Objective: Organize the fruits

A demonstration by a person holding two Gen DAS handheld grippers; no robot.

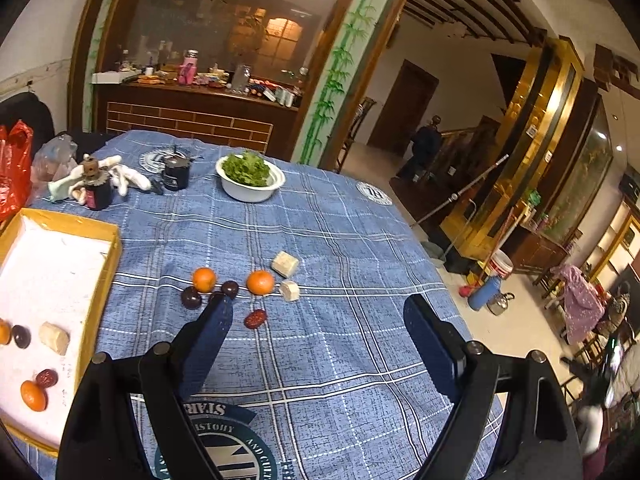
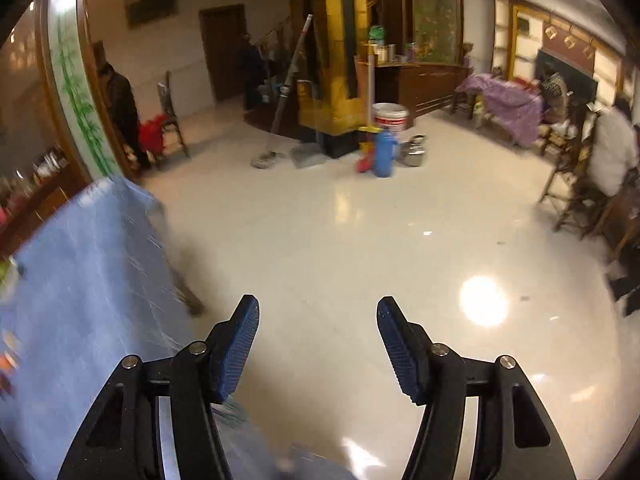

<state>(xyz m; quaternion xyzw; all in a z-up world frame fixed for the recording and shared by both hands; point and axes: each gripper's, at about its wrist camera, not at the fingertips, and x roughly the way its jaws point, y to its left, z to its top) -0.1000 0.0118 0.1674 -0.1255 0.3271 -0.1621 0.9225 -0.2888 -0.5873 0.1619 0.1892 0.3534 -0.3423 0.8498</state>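
On the blue checked tablecloth lie two oranges, dark round fruits, a red date and two beige blocks. A yellow-rimmed tray at left holds an orange, a red date, a dark fruit and a beige block. My left gripper is open and empty just short of the loose fruits. My right gripper is open and empty, beyond the table's edge over the floor.
A white bowl of greens, a black cup, a dark bottle and white gloves stand at the table's far side. A red bag is at left. The right wrist view shows the blurred table corner and pale floor.
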